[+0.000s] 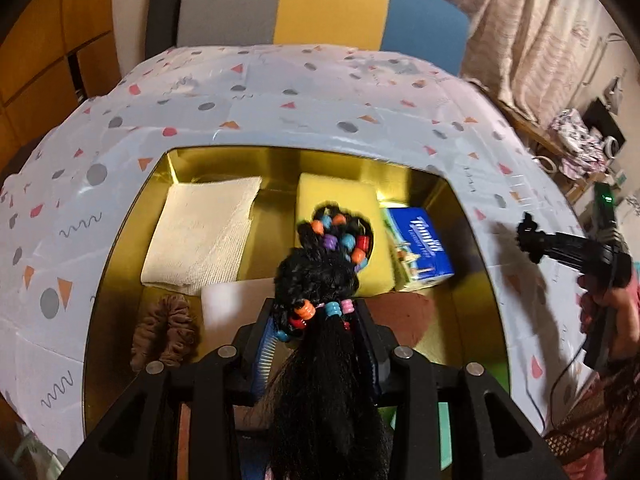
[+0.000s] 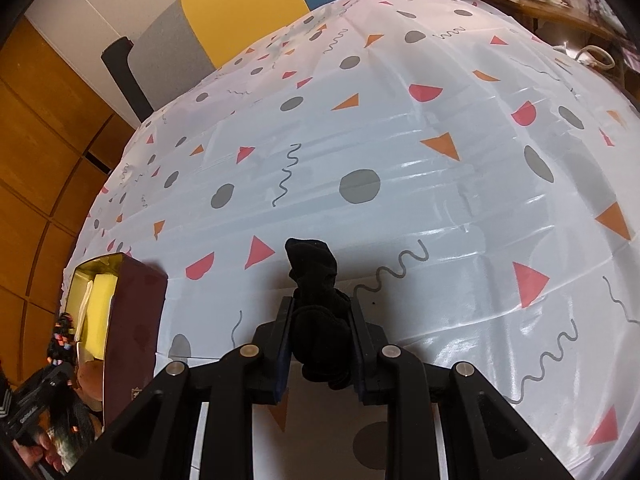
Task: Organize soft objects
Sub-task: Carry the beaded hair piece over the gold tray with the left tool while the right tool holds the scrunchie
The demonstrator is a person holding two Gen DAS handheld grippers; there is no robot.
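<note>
My left gripper (image 1: 318, 310) is shut on a black hair braid with coloured beads (image 1: 334, 248) and holds it above the open gold-lined box (image 1: 116, 240). In the box lie a folded white cloth (image 1: 204, 232), a yellow sponge (image 1: 340, 200), a blue tissue pack (image 1: 420, 244), a brown scrunchie (image 1: 164, 332) and a brown pad (image 1: 404, 316). My right gripper (image 2: 320, 312) is shut on a black rolled sock (image 2: 316, 280) over the patterned tablecloth (image 2: 360, 140). The right gripper also shows in the left wrist view (image 1: 532, 240), to the right of the box.
The box (image 2: 136, 320) shows at the far left of the right wrist view, dark maroon outside. A grey, yellow and blue cushion (image 1: 320, 4) stands behind the table. Beige fabric (image 1: 532, 32) hangs at the back right. Wooden panels (image 2: 44, 140) are on the left.
</note>
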